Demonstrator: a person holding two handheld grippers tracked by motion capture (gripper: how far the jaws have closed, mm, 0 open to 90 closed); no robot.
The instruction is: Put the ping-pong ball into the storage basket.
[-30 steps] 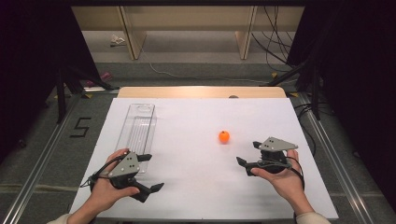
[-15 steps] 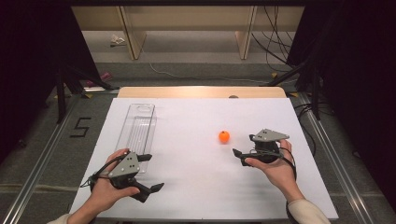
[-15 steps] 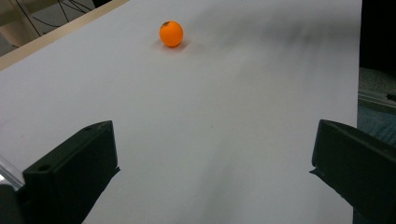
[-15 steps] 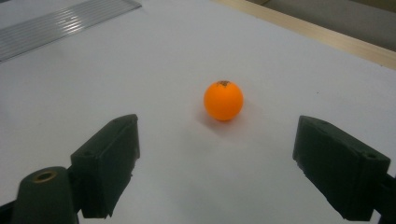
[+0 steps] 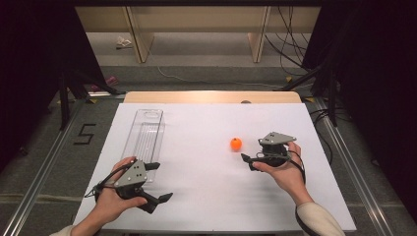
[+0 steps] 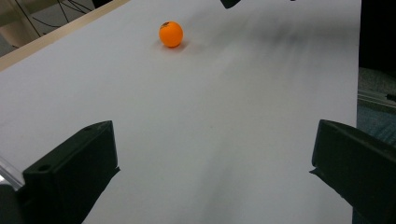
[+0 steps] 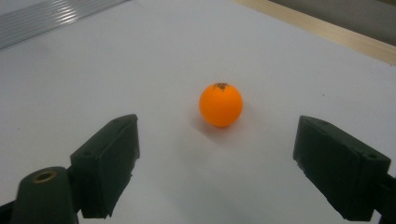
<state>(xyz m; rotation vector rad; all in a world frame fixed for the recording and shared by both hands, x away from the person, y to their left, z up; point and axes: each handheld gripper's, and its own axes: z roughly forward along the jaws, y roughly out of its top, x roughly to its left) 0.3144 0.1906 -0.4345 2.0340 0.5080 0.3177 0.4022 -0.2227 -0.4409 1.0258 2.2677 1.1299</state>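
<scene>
your work surface is a white sheet (image 5: 206,196) laid over a pale wooden table (image 5: 211,96), whose far edge shows as a bare strip beyond the sheet. a small orange ball (image 5: 236,143) with a dark mark on top sits on the sheet right of centre. a clear plastic oblong tray (image 5: 145,137) lies lengthwise near the left edge. your right gripper (image 5: 253,161) is just right of the ball, jaws spread wide and holding nothing; in the right gripper view the ball (image 7: 221,104) lies ahead of the two jaws, apart from both. your left gripper (image 5: 158,183) sits at the near end of the tray, jaws wide apart and empty. grey carpet floor (image 5: 44,147) surrounds the table, with metal rails (image 5: 39,182) at either side, a "5" mark (image 5: 83,133) on the left, black curtains (image 5: 29,73) and loose cables (image 5: 285,44) beyond.
</scene>
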